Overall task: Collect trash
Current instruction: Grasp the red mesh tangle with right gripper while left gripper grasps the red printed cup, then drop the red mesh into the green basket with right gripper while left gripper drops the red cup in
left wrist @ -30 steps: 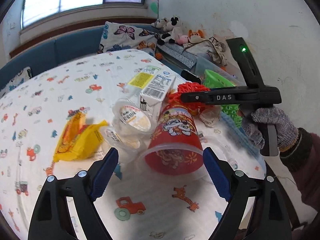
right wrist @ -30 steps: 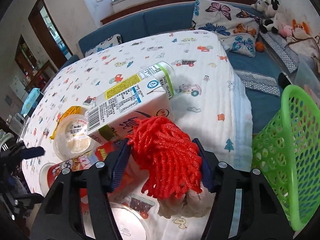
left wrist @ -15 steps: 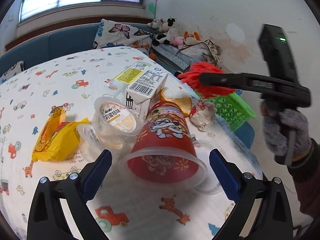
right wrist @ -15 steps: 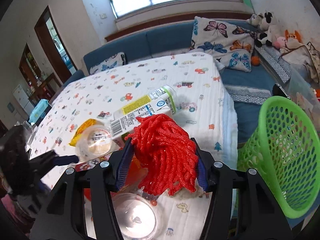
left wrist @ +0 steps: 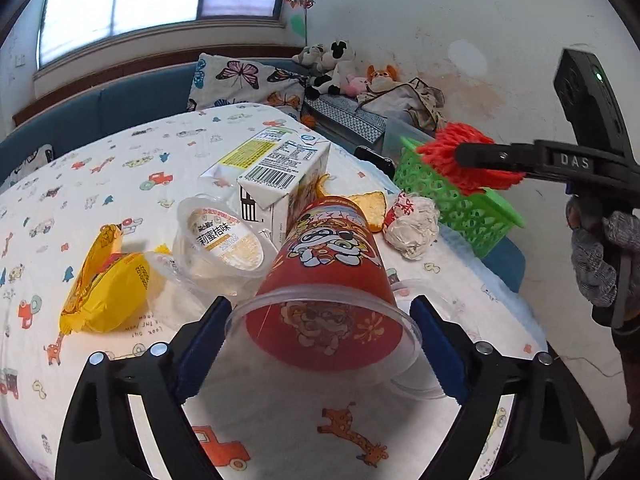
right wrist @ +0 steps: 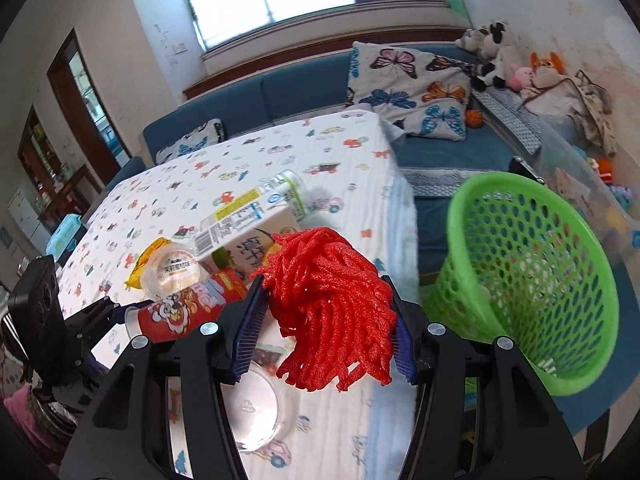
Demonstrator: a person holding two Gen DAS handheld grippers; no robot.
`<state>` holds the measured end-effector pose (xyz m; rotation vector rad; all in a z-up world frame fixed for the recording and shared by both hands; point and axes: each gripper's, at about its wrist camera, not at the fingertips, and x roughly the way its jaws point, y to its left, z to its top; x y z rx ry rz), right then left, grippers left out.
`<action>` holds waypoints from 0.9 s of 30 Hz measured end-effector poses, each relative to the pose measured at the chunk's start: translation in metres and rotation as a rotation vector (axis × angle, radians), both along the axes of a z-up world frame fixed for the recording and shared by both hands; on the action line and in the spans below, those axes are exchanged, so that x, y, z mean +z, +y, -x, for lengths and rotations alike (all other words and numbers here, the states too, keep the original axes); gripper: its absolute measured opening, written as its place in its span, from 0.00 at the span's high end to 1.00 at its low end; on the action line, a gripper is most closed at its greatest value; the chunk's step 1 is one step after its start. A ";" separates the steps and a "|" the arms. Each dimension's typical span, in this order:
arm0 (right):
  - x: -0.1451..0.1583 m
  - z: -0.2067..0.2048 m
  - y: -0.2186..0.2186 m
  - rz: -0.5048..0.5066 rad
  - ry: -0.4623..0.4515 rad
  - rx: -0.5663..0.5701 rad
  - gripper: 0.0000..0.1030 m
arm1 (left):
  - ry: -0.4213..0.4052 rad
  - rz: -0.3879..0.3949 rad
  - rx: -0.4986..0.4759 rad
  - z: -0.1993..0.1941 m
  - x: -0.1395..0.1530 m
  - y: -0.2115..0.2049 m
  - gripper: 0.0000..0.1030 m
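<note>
A red printed paper cup (left wrist: pixel 332 276) lies on its side on the cartoon-print tablecloth, its mouth toward me. My left gripper (left wrist: pixel 320 320) straddles the cup's rim. Its jaws are closing, and the blue pads (left wrist: pixel 204 340) stand just at the rim without squeezing it. My right gripper (right wrist: pixel 326 320) is shut on a red foam net (right wrist: pixel 332 304). It holds the net in the air over the table's right edge, beside a green mesh basket (right wrist: pixel 520 280). The left wrist view shows that net (left wrist: pixel 452 148) above the basket (left wrist: pixel 460 204).
Behind the cup lie a milk carton (left wrist: pixel 280 168), a clear jelly cup (left wrist: pixel 224 240), a yellow wrapper (left wrist: pixel 108 284), an orange scrap (left wrist: pixel 370 204) and a crumpled white wrapper (left wrist: pixel 412 228). A clear lid (right wrist: pixel 256 412) lies under the right gripper. A blue sofa with cushions and toys lies beyond.
The right gripper has risen and swung right toward the basket, carrying the red net. The left gripper has crept in until its jaws straddle the red cup's rim.
</note>
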<state>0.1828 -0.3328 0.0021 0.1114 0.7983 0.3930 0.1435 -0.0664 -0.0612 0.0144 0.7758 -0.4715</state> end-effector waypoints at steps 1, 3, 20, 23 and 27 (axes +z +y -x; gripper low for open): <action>0.001 0.001 -0.003 0.001 -0.001 -0.008 0.46 | -0.001 0.001 0.001 0.000 0.000 0.000 0.16; 0.002 0.004 -0.009 0.002 -0.003 -0.023 0.46 | -0.008 -0.002 0.004 0.003 0.002 0.000 0.16; 0.008 0.000 -0.110 0.026 -0.021 -0.295 0.44 | -0.085 0.080 -0.023 0.023 0.065 0.013 0.18; 0.000 -0.004 -0.125 0.023 0.000 -0.333 0.44 | -0.103 0.093 -0.044 0.022 0.077 0.006 0.18; -0.009 -0.007 -0.136 0.017 0.021 -0.356 0.44 | -0.103 0.092 -0.056 0.016 0.083 -0.003 0.18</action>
